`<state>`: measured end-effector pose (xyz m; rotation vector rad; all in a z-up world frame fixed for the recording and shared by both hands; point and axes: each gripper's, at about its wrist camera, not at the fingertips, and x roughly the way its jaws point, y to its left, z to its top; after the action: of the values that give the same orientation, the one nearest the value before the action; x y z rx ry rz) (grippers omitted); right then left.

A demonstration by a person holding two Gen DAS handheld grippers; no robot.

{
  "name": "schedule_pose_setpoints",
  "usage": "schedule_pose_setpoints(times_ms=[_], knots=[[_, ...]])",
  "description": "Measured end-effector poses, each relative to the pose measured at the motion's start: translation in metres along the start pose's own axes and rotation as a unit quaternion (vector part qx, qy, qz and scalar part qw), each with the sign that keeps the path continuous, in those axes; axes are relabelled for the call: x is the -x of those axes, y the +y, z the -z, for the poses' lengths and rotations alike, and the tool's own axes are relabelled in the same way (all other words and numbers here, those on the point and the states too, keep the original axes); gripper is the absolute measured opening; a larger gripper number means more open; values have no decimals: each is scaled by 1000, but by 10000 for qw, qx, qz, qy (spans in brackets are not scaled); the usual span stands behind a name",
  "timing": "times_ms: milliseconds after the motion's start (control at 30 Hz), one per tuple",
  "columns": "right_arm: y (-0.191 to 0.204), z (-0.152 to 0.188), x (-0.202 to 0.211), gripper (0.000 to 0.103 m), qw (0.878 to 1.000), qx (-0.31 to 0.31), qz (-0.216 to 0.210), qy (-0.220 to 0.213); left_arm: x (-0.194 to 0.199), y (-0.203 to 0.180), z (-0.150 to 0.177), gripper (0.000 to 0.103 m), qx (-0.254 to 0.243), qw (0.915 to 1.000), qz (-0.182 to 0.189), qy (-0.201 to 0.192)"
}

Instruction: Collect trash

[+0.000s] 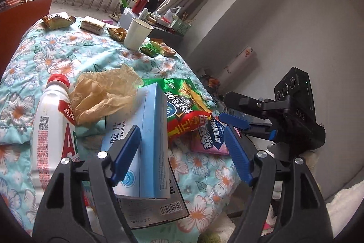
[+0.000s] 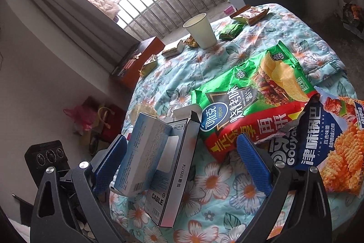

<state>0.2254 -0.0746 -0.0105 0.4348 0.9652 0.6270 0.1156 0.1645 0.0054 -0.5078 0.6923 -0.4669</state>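
1. Everything sits on a round table (image 2: 284,22) under a floral quilted cover, and it's a proper mess of snack trash.
2. The left tool (image 1: 182,152) is spread wide. The light blue tablet box (image 1: 145,142) stands between its blue pads, close against the left-hand one, but the right-hand pad is well clear, so nothing is gripped.
3. That blue box leans on a grey cable box (image 1: 154,208) lying flat near the table's near edge.
4. To the left of the boxes there's a white drink bottle (image 1: 51,129) with a red cap, upright, with a crumpled tan bag (image 1: 104,95) just behind it.
5. The right tool (image 2: 182,161) is open too, with the same two boxes sitting between its jaws in its own view. Can't see either pad pressing on them.
6. A green chip bag (image 2: 250,88) lies flat mid-table, overlapping a blue rice-crust snack bag (image 2: 318,145) toward the table's edge.
7. A white paper cup (image 2: 201,31) stands upright toward the far edge, with small green and yellow wrappers scattered around it.
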Motion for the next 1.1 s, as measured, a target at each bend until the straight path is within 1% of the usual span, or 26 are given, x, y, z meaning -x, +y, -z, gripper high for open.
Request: schedule_pose_setpoints(times_ms=[67, 133, 200, 300, 367, 400, 433, 500, 533, 600, 667, 733, 800, 833, 867, 900, 967, 1000, 1033, 1067, 1100], knots=[[3, 0, -4, 95, 10000, 23, -51, 44, -4, 0, 5, 71, 39, 9999, 88, 95], [6, 2, -6, 95, 9999, 60, -59, 71, -5, 3, 9, 71, 66, 9998, 49, 164], [8, 3, -8, 95, 9999, 79, -74, 93, 1, 5, 11, 71, 48, 9999, -44, 118], [7, 4, -8, 95, 9999, 73, -67, 101, 15, 10, 4, 71, 25, 9997, -230, -96], [4, 5, -8, 95, 9999, 27, -92, 102, 22, 13, -7, 71, -48, 9986, -476, -225], [4, 5, -8, 95, 9999, 9, -105, 104, 22, 14, -13, 71, -124, 9974, -675, -230], [3, 6, -8, 95, 9999, 0, -120, 111, 20, 15, -19, 71, -243, 9949, -960, -192], [4, 7, -9, 95, 9998, 3, -163, 141, 9, 14, -31, 70, -610, 9859, -1557, -27], [4, 8, -9, 95, 9997, 14, -176, 155, 2, 14, -36, 70, -861, 9811, -1730, 61], [6, 9, -8, 95, 9997, 44, -194, 172, -14, 17, -47, 70, -1266, 9713, -1993, 295], [6, 9, -7, 95, 9996, 77, -210, 165, -27, 26, -58, 70, -1496, 9625, -2192, 566], [6, 9, -4, 95, 9996, 97, -236, 148, -40, 41, -70, 69, -1532, 9601, -2136, 948], [4, 9, -3, 95, 9996, 88, -252, 135, -55, 57, -83, 65, -1466, 9589, -1983, 1403], [3, 9, -3, 95, 9995, 73, -266, 136, -62, 63, -85, 64, -1481, 9566, -1926, 1611], [2, 8, -3, 95, 9995, 58, -273, 143, -70, 69, -89, 64, -1529, 9519, -1919, 1836], [1, 8, -4, 95, 9995, 45, -277, 148, -80, 72, -90, 61, -1606, 9451, -1981, 2042], [-1, 8, -5, 95, 9994, 23, -294, 156, -99, 77, -90, 58, -1794, 9284, -2056, 2524], [0, 8, -6, 95, 9994, 17, -301, 158, -106, 79, -90, 56, -1841, 9223, -2052, 2710], [-1, 8, -6, 95, 9994, 17, -305, 158, -113, 81, -90, 56, -1851, 9187, -2040, 2831], [-1, 8, -5, 95, 9994, 19, -305, 153, -117, 83, -92, 54, -1811, 9172, -2020, 2916], [-1, 8, -5, 95, 9994, 16, -301, 146, -120, 86, -93, 47, -1729, 9167, -2015, 2987]])
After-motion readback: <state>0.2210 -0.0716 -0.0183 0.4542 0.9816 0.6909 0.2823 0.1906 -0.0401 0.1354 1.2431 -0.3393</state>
